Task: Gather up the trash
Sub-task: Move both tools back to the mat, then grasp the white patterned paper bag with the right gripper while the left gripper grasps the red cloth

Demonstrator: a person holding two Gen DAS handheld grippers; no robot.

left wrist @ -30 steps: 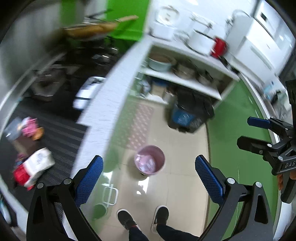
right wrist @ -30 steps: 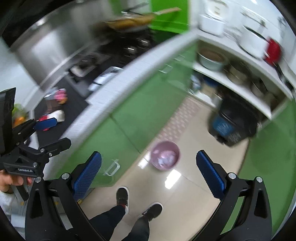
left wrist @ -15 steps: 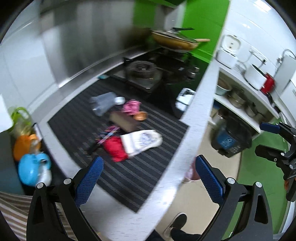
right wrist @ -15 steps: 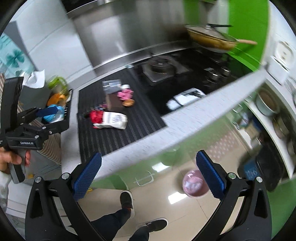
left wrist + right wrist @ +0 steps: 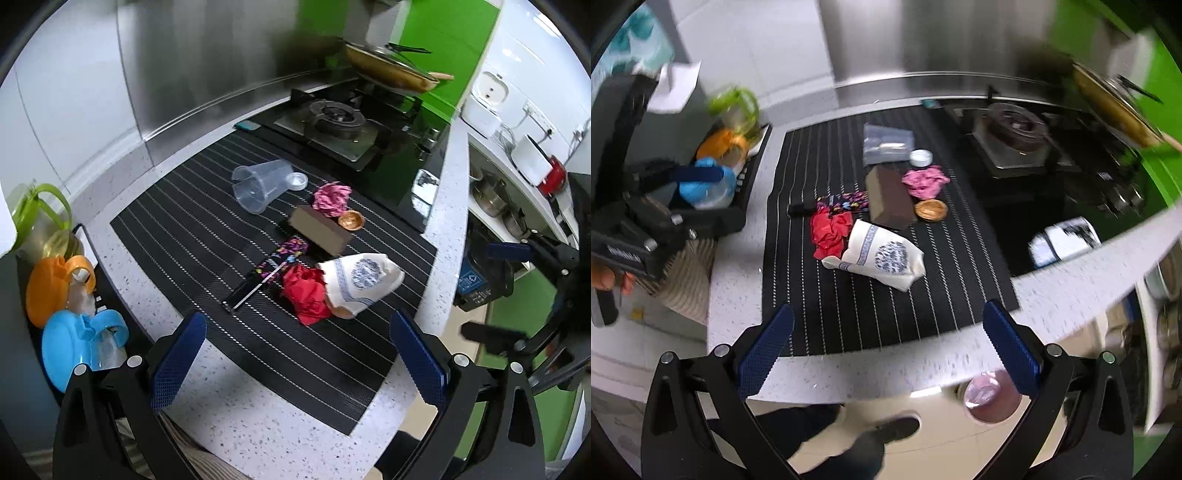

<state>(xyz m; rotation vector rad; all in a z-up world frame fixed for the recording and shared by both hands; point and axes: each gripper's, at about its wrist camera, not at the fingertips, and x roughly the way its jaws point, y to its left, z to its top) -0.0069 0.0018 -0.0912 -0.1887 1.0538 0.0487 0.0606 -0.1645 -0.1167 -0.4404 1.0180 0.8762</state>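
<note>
Left claw [image 5: 297, 352] & right claw [image 5: 886, 345] both hovering wide open, gripping nothing, over speckled white surface [image 5: 258, 406]. Lying on black striped mat [image 5: 192, 236]: crumpled red paper [image 5: 306, 291], white-blue cloth pouch [image 5: 360, 277], brown block [image 5: 319, 230], clear plastic cup [image 5: 260, 184].

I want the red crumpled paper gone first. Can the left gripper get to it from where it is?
Probably yes. The left gripper hangs open above the near edge of the mat, jaws wide, and nothing lies between it and the red crumpled paper. The white bag touches the paper's right side, so it may get nudged.

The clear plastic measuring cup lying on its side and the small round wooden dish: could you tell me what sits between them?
Between the clear plastic measuring cup and the small round wooden dish lies a crumpled pink wrapper, seen in both wrist views.
</note>
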